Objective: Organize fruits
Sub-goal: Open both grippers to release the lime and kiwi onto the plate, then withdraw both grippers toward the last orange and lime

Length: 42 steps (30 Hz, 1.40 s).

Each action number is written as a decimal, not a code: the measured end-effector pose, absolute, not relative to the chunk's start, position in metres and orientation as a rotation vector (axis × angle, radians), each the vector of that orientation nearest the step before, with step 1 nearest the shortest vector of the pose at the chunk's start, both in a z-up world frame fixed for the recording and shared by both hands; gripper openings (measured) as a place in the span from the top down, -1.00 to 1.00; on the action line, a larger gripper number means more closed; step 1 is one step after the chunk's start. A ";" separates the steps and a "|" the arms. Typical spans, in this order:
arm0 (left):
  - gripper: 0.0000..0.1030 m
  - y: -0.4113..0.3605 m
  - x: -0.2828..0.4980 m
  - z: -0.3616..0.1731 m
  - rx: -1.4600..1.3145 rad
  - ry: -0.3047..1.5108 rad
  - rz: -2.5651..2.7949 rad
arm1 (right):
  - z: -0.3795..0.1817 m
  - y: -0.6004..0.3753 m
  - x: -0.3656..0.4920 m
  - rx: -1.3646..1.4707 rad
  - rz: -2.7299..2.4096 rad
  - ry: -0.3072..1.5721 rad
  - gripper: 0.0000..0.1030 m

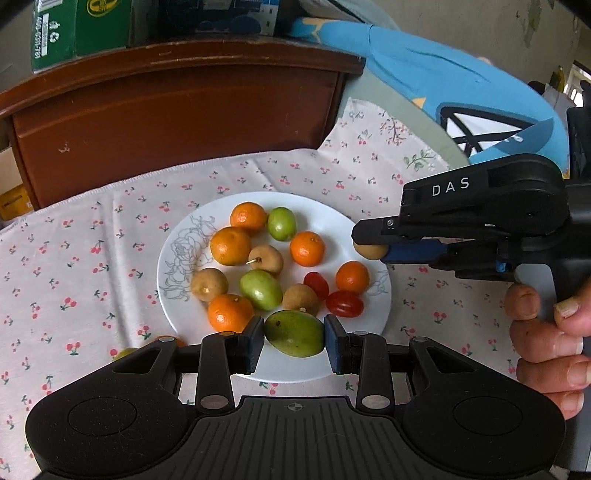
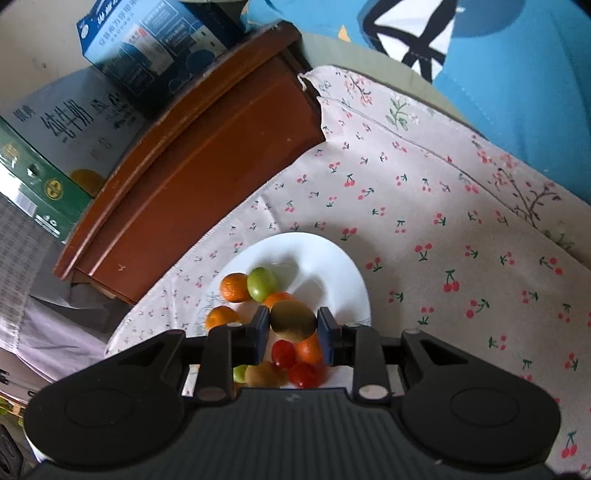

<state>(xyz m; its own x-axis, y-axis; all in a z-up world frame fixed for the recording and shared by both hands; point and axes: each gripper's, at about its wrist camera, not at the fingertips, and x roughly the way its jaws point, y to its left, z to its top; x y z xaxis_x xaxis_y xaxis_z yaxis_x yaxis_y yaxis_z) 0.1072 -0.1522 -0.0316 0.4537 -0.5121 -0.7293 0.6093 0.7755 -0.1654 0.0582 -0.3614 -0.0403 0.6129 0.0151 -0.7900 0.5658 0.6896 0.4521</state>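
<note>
A white plate [image 1: 334, 218] on the cherry-print cloth holds several oranges [image 1: 230, 245], green fruits [image 1: 260, 289], brown longans [image 1: 209, 284] and two cherry tomatoes [image 1: 344, 304]. My left gripper [image 1: 294, 334] is shut on a large green fruit [image 1: 294, 333] over the plate's near rim. My right gripper [image 2: 291, 320] is shut on a brown longan [image 2: 293, 319] and holds it above the plate [image 2: 332, 266]. In the left wrist view the right gripper [image 1: 369, 242] shows over the plate's right rim with the longan [image 1: 369, 251] in it.
A brown wooden cabinet [image 1: 177, 122] stands behind the cloth, with cartons [image 1: 77, 29] on top. A blue cushion [image 1: 443, 85] lies at the back right. Two small fruits [image 1: 127, 352] lie on the cloth [image 1: 74, 277] to the left of my left gripper.
</note>
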 end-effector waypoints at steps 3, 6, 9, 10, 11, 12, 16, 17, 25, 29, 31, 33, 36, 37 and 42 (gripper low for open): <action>0.35 -0.154 0.112 -0.034 0.119 0.855 -0.681 | -0.045 -0.363 0.062 0.756 -0.365 0.869 0.41; 0.31 -0.151 0.118 -0.031 0.096 0.854 -0.664 | -0.047 -0.364 0.064 0.758 -0.368 0.857 0.40; 0.02 -0.143 0.122 -0.020 0.045 0.841 -0.644 | -0.046 -0.364 0.065 0.775 -0.357 0.846 0.40; 0.01 -0.141 0.122 -0.016 0.035 0.831 -0.637 | -0.045 -0.364 0.065 0.781 -0.354 0.841 0.40; 0.01 -0.138 0.123 -0.012 0.029 0.822 -0.632 | -0.043 -0.364 0.065 0.787 -0.349 0.837 0.40; 0.00 -0.135 0.124 -0.007 0.023 0.811 -0.627 | -0.041 -0.363 0.064 0.788 -0.343 0.833 0.39; -0.17 -0.125 0.129 0.008 0.015 0.798 -0.569 | -0.033 -0.356 0.065 0.745 -0.325 0.824 0.37; -0.17 -0.122 0.130 0.011 0.015 0.792 -0.555 | -0.032 -0.353 0.065 0.734 -0.318 0.824 0.35; -0.34 -0.086 0.134 0.040 -0.017 0.739 -0.484 | -0.025 -0.330 0.064 0.662 -0.250 0.845 0.34; -0.36 -0.067 0.135 0.050 -0.010 0.728 -0.443 | -0.021 -0.317 0.060 0.635 -0.213 0.851 0.33; -0.36 -0.059 0.135 0.050 -0.019 0.738 -0.425 | -0.021 -0.309 0.059 0.621 -0.189 0.855 0.33; -0.36 -0.052 0.135 0.048 -0.027 0.756 -0.406 | -0.021 -0.300 0.059 0.597 -0.165 0.860 0.33; -0.36 -0.044 0.132 0.044 -0.016 0.762 -0.381 | -0.022 -0.284 0.059 0.547 -0.120 0.867 0.33; -0.36 -0.043 0.132 0.043 -0.012 0.763 -0.373 | -0.023 -0.279 0.059 0.532 -0.105 0.870 0.33; -0.36 -0.037 0.133 0.040 -0.011 0.778 -0.343 | -0.025 -0.250 0.062 0.424 -0.006 0.877 0.33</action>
<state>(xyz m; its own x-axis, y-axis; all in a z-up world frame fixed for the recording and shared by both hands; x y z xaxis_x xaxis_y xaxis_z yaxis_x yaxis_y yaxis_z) 0.1331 -0.0369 0.0404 0.6599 -0.3075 -0.6855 0.2996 0.9444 -0.1353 0.0617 -0.2498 -0.0250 0.6450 0.1667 -0.7457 0.1762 0.9172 0.3574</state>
